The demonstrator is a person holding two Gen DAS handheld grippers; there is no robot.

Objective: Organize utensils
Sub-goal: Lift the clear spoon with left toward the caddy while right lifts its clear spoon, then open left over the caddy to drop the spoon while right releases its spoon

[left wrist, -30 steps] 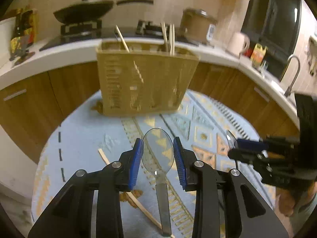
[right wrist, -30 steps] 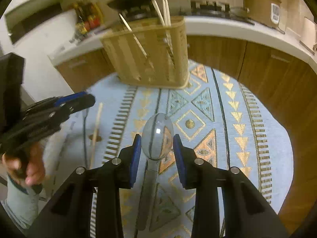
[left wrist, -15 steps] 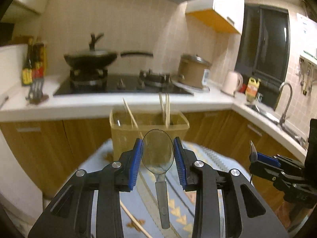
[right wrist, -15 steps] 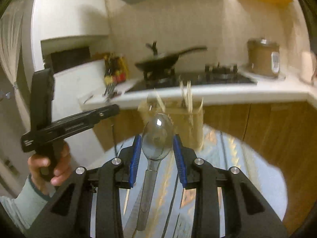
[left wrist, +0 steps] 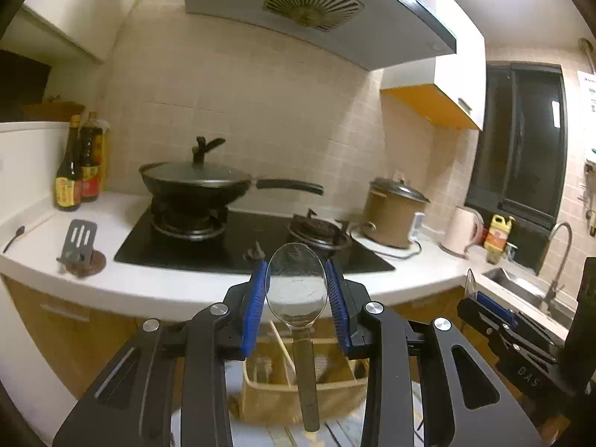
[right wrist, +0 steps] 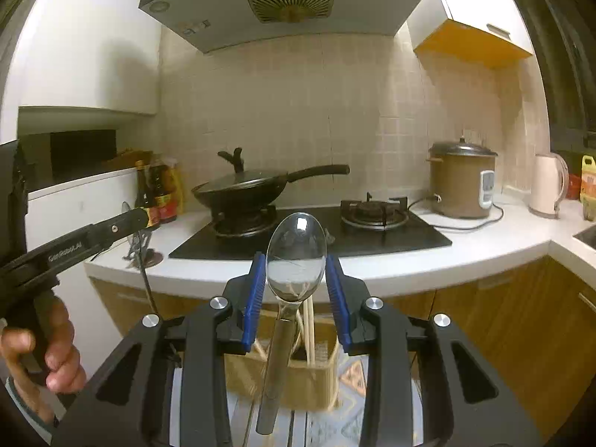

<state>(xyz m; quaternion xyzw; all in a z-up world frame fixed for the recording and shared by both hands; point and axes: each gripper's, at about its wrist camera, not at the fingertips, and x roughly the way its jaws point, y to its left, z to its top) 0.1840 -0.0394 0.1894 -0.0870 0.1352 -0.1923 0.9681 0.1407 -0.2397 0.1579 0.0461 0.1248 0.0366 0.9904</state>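
Above the woven basket (left wrist: 298, 391), both grippers had swung up from the patterned cloth within a second, the left gripper (left wrist: 297, 290) and right gripper (right wrist: 296, 279) each clamped on a spoon bowl, handles hanging, seemingly ready to drop in.

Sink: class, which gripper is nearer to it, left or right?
Right. The right gripper hangs just short of the sink, on its left in the left wrist view; the left gripper is further left, facing the hob.
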